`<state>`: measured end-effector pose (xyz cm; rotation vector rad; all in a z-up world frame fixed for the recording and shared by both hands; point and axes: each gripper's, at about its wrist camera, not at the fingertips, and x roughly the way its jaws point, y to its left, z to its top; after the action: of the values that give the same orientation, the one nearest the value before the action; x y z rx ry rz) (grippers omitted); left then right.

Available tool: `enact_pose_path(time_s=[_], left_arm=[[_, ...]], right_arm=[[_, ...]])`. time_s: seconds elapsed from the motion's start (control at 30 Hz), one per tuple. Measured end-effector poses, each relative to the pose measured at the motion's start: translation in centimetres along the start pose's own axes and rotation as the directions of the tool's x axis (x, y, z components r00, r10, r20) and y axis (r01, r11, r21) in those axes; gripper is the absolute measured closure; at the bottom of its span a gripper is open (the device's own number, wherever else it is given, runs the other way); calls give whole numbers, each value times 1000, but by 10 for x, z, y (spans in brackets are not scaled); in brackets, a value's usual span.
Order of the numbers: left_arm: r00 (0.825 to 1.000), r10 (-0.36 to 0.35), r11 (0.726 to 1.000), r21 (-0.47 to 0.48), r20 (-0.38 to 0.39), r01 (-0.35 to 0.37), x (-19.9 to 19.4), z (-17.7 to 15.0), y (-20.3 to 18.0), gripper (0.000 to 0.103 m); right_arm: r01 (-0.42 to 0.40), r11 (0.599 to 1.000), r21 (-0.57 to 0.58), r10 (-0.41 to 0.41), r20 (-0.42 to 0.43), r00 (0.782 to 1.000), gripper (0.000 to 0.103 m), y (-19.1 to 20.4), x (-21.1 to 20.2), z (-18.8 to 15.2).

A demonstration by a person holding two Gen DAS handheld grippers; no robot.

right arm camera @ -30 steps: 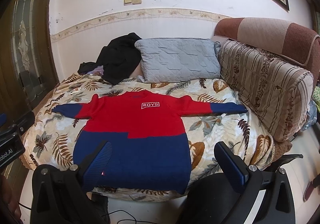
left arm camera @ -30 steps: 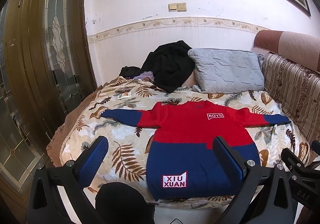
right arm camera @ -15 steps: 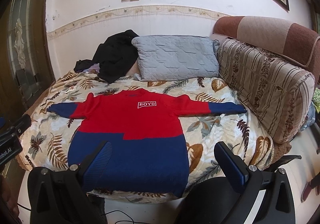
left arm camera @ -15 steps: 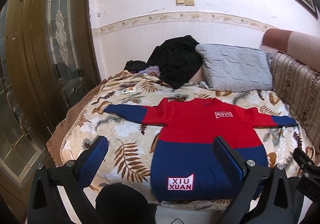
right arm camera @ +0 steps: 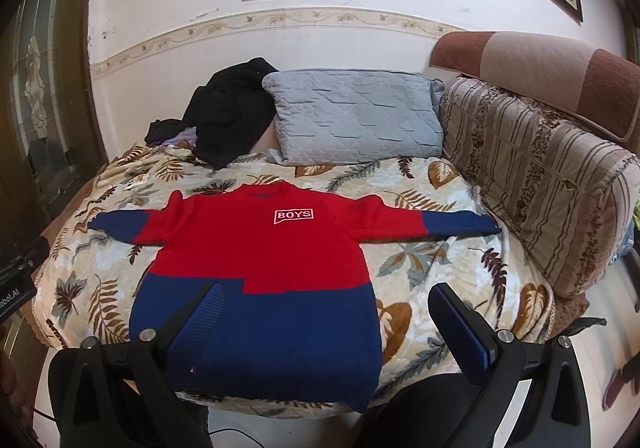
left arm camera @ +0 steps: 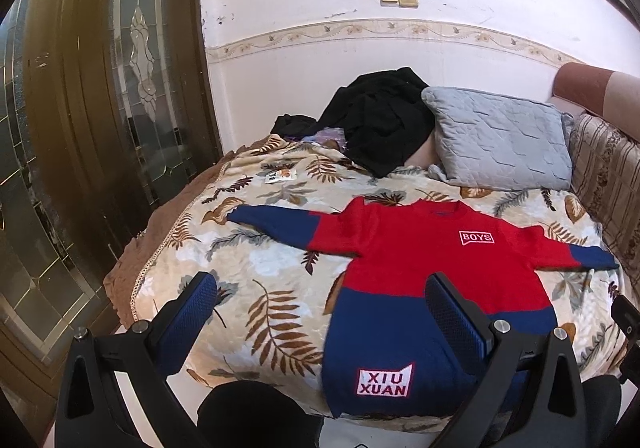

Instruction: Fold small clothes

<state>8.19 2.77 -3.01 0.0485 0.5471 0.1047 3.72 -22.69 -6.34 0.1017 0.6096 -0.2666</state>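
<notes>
The left hand-held gripper [left arm camera: 320, 308] is spread wide and holds nothing; the right hand-held gripper [right arm camera: 326, 318] is equally wide and empty. Both hang off the bed's [right arm camera: 420, 184] near edge, clear of the sweater [right arm camera: 264, 260], which lies flat at frame centre with sleeves outstretched and leaf-print cover bare on either side. A pillow [right arm camera: 356, 116] and black clothes [right arm camera: 228, 112] sit at the wall. Only the left view shows the "XIU XUAN" patch [left arm camera: 384, 382] and the glazed door [left arm camera: 100, 108]; only the right shows the striped cushion [right arm camera: 540, 176].
</notes>
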Motion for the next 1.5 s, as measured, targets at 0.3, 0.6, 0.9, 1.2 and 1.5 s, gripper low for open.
enact_pose_path(time_s=[0.3, 0.6, 0.9, 1.2, 1.5], left_arm=[[999, 19, 1000, -22, -26, -20, 21, 3, 9, 0], [997, 49, 998, -41, -60, -51, 50, 7, 17, 0], [987, 119, 988, -85, -110, -129, 91, 9, 41, 0], [958, 234, 954, -152, -165, -259, 139, 9, 92, 0], [902, 361, 905, -144, -238, -400, 260, 32, 148, 0]], right_arm=[[-3, 1000, -14, 3, -7, 1000, 0, 10, 14, 10], [5, 1000, -15, -6, -17, 1000, 0, 14, 37, 26], [26, 1000, 2, -26, -48, 999, 0, 11, 74, 39], [70, 997, 27, -67, -100, 993, 0, 3, 124, 50], [178, 973, 144, -152, -171, 973, 0, -68, 200, 66]])
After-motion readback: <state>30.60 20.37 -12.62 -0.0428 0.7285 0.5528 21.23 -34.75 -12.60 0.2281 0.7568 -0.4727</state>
